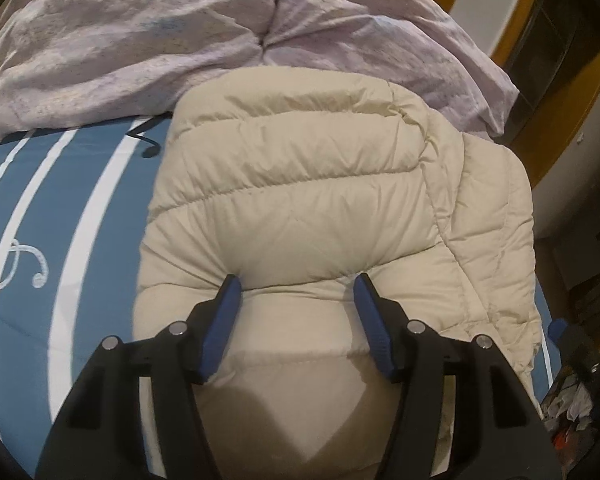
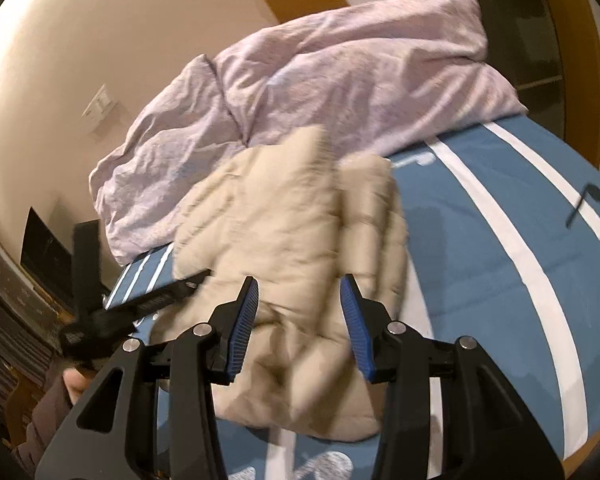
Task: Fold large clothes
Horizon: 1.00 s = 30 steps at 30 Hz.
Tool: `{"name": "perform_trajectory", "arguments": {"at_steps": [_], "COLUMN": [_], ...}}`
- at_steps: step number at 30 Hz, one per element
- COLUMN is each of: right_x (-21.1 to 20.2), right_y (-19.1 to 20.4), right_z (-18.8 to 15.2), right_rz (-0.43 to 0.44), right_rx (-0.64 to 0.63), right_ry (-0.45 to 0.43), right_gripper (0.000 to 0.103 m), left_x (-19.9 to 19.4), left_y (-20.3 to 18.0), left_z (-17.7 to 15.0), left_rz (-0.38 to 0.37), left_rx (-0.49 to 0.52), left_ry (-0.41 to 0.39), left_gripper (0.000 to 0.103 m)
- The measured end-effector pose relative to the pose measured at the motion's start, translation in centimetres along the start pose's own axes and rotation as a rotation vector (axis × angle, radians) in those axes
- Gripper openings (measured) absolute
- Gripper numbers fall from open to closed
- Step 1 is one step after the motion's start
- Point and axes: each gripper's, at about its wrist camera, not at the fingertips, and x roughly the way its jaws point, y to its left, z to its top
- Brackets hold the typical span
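A cream puffer jacket (image 1: 300,200) lies folded on a blue bed cover with white stripes (image 1: 80,220). In the left wrist view my left gripper (image 1: 298,279) is shut on a thick bulge of the jacket. Creases run out from both blue pads, and padding fills the gap between them. In the right wrist view my right gripper (image 2: 300,280) hovers over the jacket (image 2: 300,220), which is blurred. Its jaws are partly apart with nothing pinched between them. The left gripper (image 2: 196,280) reaches the jacket's left edge there, held by a person's hand (image 2: 76,386).
A crumpled lilac duvet (image 1: 140,40) is heaped at the far end of the bed (image 2: 480,240), touching the jacket. A black cable (image 1: 144,140) lies left of the jacket. Dark shelving (image 2: 4,300) stands beside the bed, and clutter (image 1: 572,408) sits off its right edge.
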Motion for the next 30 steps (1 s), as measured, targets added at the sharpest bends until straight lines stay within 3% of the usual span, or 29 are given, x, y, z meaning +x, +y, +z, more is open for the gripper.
{"name": "perform_trajectory", "arguments": {"at_steps": [11, 17, 20, 25, 30], "right_x": [5.4, 9.8, 11.2, 12.7, 13.3], "right_y": [4.2, 2.1, 0.3, -1.4, -1.7], "right_z": [3.9, 4.6, 3.8, 2.3, 1.7], "right_rz": [-0.017, -0.118, -0.151, -0.189, -0.210], "right_rx": [-0.075, -0.033, -0.009, -0.024, -0.044], "right_ry": [-0.005, 0.042, 0.063, 0.073, 0.059], "right_gripper": [0.045, 0.041, 0.033, 0.033, 0.033], "left_x": [1.2, 1.0, 0.7, -0.6, -1.9], "left_y": [-0.6, -0.3, -0.1, 0.1, 0.1], "left_z": [-0.6, -0.8, -0.6, 0.6, 3.6], "left_rz": [-0.027, -0.045, -0.069, -0.111, -0.028], "left_rx": [0.026, 0.054, 0.058, 0.064, 0.102], "left_ry": [-0.014, -0.030, -0.035, -0.056, -0.154], "left_gripper": [0.060, 0.060, 0.060, 0.060, 0.060]}}
